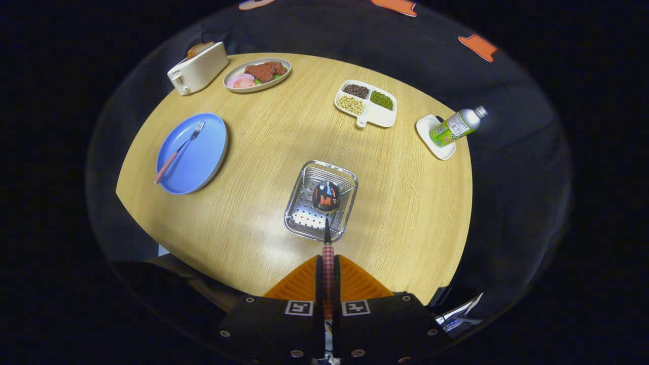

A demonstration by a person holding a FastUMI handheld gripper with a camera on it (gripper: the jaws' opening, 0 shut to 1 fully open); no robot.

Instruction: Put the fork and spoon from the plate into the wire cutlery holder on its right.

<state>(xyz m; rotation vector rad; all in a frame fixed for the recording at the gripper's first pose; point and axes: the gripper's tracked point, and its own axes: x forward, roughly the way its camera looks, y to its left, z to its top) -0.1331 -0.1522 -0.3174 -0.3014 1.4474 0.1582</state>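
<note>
Tabletop (263, 152); gripper (328, 263) around spoon (327, 203)

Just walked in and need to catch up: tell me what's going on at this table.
A person's handheld gripper is shut on the spoon, gripping its checked handle between both fingers. The spoon's bowl hangs over the metal cutlery holder in the middle of the wooden table, so it is about to be dropped in. The fork lies on the blue plate to the holder's left, not yet moved.

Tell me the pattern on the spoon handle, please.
Red-and-white check on the spoon handle, gripped in the claw; gripper view shows it best.
</note>
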